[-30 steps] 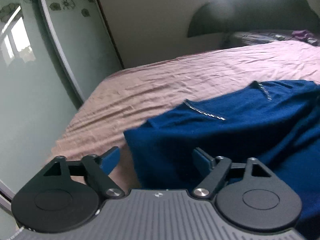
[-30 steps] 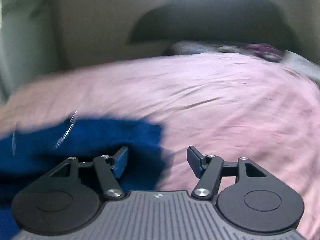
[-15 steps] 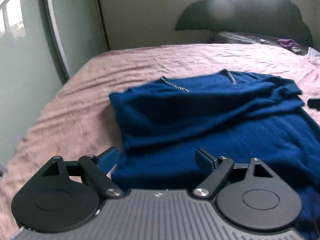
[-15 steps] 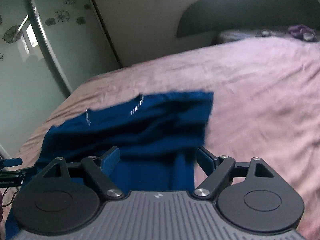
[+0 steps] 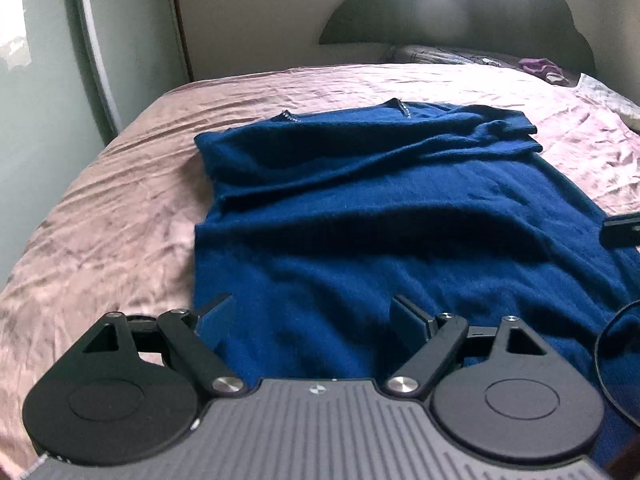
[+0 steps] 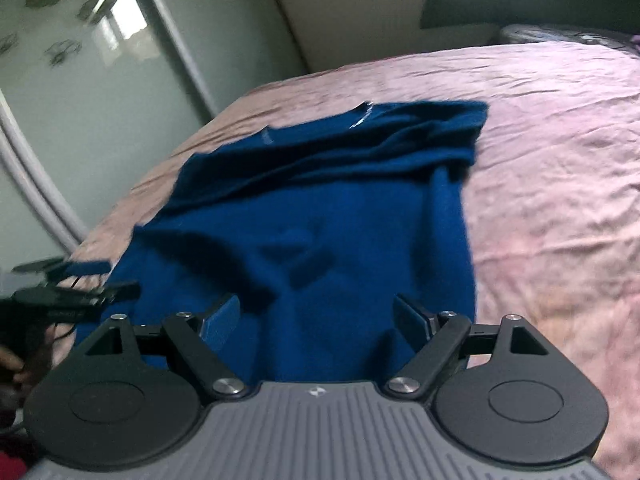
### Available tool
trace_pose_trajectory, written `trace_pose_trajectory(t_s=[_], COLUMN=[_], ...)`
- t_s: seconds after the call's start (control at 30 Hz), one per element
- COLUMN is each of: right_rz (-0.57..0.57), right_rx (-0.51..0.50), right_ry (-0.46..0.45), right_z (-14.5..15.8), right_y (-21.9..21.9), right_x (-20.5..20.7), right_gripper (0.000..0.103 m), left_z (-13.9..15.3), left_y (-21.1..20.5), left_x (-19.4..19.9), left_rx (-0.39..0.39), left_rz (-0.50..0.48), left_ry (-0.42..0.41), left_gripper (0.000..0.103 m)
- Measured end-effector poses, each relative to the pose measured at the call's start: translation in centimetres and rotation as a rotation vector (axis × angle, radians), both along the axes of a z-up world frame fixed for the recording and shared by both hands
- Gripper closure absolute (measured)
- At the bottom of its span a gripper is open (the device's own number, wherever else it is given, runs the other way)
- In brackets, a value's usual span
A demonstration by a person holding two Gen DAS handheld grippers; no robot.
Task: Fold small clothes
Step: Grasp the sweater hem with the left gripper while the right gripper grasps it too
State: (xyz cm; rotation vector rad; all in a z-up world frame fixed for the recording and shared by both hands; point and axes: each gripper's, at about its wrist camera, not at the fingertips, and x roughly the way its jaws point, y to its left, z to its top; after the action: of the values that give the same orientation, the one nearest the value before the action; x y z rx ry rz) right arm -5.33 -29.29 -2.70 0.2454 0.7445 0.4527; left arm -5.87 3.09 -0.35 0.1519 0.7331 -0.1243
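A dark blue knit top (image 5: 380, 208) lies spread on the pink bed sheet (image 5: 108, 216), neckline at the far end, with its upper part bunched in folds. It also shows in the right wrist view (image 6: 320, 216). My left gripper (image 5: 310, 316) is open and empty, hovering over the top's near left hem. My right gripper (image 6: 316, 316) is open and empty over the near right part of the top. The right gripper's tip shows at the right edge of the left wrist view (image 5: 622, 230), and the left gripper shows at the left of the right wrist view (image 6: 68, 292).
A dark headboard (image 5: 460, 8) and pillows (image 5: 448, 54) with a purple cloth (image 5: 540, 66) are at the far end. A mirrored wardrobe door (image 5: 40, 60) stands left of the bed. Pink sheet (image 6: 560, 160) lies right of the top.
Both grippers have pulled back toward the near end of the bed, open throughout. The top now lies flat and fully in view; earlier only its upper part showed.
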Motion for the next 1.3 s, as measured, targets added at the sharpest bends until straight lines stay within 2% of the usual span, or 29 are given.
trace_pose_trajectory(t_s=[0.33,0.47,0.67,0.83,0.97,1.03,1.1,1.17,1.2,1.23,1.3], right_rz=[0.003,-0.007,-0.022,-0.006,0.007,0.035,0.070,0.110,0.128,0.147,0.165], right_rx=[0.040,0.045,0.059,0.113,0.131,0.141,0.158,0.156,0.139,0.125,0.123], right_ry=[0.070,0.109,0.131,0.147,0.170,0.180,0.197,0.217,0.216,0.199,0.204], right_z=[-0.4,-1.0,-1.3,-1.3,-1.6,-1.8,-2.0,-2.5,-2.7,-2.7,-2.7], right_y=[-1.9,-2.8,-4.2,-5.3,-5.7,-5.4,-4.8,-3.8,-3.2,-2.7,-2.2], right_x=[-3.3,-4.5,-5.7,-6.8,-7.5,-7.8,-8.0,-8.1,-8.3,-8.5,-8.5], right_gripper=[0.019,0.019,0.019,0.020,0.021,0.028,0.054,0.066,0.066,0.067,0.087], left_z=[0.4,0.4,1.0,-0.1,-0.7,-0.7,-0.7,-0.6,-0.6,-0.6,-0.5], left_y=[3.9,5.3,5.6,4.8,4.5,4.5,4.3,4.1,4.0,3.9,3.8], left_x=[-4.0,-5.0,-5.6,-5.3,-5.3,-5.3,-5.4,-5.4,-5.4,-5.4,-5.5], left_rx=[-0.044,-0.136,-0.267,-0.322,-0.329,-0.336,-0.332,-0.324,-0.319,-0.316,-0.322], left_rz=[0.035,0.034,0.017,-0.013,-0.014,-0.016,-0.018,-0.028,-0.031,-0.041,-0.051], left_ry=[0.063,0.125,0.164,0.247,0.258,0.259,0.258,0.262,0.263,0.269,0.277], left_gripper=[0.015,0.014,0.016,0.035,0.037,0.042,0.048,0.060,0.068,0.087,0.092])
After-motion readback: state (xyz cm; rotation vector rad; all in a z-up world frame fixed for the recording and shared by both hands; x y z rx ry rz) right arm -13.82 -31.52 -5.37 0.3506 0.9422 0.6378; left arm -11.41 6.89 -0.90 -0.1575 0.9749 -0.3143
